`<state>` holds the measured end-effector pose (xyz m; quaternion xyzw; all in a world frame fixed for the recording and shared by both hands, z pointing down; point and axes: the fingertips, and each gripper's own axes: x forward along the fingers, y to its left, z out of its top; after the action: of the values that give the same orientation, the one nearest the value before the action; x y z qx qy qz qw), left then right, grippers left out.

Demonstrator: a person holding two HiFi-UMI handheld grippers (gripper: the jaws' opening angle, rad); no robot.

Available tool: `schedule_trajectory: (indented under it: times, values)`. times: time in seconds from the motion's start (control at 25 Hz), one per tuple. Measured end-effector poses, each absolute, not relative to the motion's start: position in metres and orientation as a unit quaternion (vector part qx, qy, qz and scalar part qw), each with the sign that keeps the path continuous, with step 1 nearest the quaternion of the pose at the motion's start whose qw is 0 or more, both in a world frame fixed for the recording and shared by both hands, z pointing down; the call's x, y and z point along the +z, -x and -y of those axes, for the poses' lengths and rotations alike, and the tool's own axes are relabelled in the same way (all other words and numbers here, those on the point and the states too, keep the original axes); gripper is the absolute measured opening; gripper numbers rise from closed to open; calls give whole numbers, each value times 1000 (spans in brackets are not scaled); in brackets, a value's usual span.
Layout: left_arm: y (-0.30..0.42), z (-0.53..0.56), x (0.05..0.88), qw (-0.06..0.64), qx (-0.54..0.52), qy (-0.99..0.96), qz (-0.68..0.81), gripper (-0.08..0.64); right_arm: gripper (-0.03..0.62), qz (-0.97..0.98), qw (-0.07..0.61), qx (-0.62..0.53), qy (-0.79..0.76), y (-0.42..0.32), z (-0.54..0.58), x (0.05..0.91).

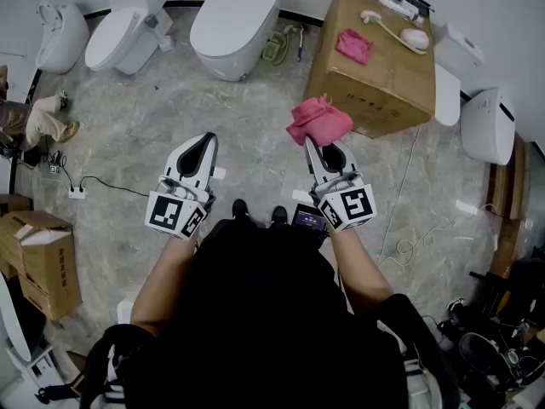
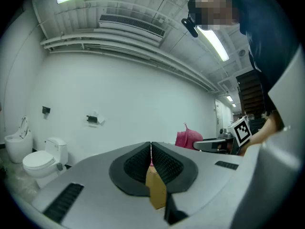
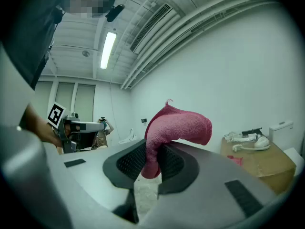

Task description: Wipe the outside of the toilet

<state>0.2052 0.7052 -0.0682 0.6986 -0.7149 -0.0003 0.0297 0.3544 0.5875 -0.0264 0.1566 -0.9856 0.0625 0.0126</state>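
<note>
While the right gripper (image 1: 315, 146) pinches the pink cloth (image 1: 319, 119), the nearest toilet (image 1: 237, 20) stands well ahead, leftward; left gripper (image 1: 205, 139) pressed together, empty.

there are at least four white toilets (image 1: 60, 37) (image 1: 128, 28) (image 1: 237, 20) (image 1: 488, 126), two pink cloths (image 1: 319, 119) (image 1: 353, 45), two cardboard boxes (image 1: 375, 75) (image 1: 43, 254), one long-handled brush (image 1: 396, 32), and two grippers, namely the left gripper (image 1: 204, 137) and the right gripper (image 1: 317, 146).
</note>
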Motion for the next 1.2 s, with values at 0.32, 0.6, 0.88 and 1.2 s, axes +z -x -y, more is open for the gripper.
schedule_trajectory:
  times: [0.32, 0.6, 0.88, 1.2]
  values:
    - [-247, -696, -69, 32, 12, -707, 706, 18, 78, 986, 8, 71, -148, -393, -580, -25]
    - [-257, -698, -71, 32, 22, -706, 708, 18, 78, 988, -9, 67, -141, -405, -580, -32]
    - [-271, -692, -72, 34, 23, -702, 711, 18, 78, 988, -13, 72, -136, -416, -572, -31]
    - [-282, -678, -71, 36, 26, -702, 711, 18, 78, 988, -5, 82, -135, -423, -552, -23]
